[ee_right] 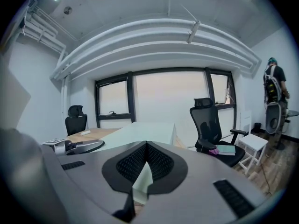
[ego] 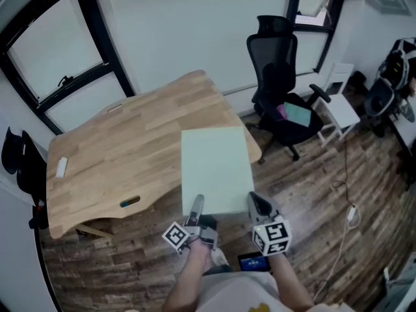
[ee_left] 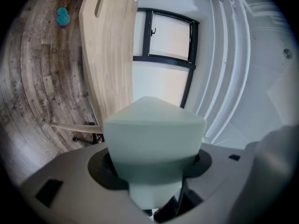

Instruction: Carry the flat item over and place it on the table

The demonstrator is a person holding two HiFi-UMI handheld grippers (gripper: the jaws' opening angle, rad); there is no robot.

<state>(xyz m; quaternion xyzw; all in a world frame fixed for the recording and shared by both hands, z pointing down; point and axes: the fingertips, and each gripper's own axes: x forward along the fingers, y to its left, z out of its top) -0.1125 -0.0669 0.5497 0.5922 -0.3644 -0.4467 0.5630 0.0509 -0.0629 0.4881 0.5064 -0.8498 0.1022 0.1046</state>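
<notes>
the left gripper (ego: 196, 207) and right gripper (ego: 255, 203) each have jaws clamped on the near edge of the green board (ego: 216, 168), held over the table (ego: 117, 155) corner, partly overhanging.

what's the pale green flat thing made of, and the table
The flat board looks like foam or matte plastic: even pale green, no shine or grain, thick blunt edge in the left gripper view. The table looks like light wood, satin finish: plank joints and grain streaks show.
</notes>
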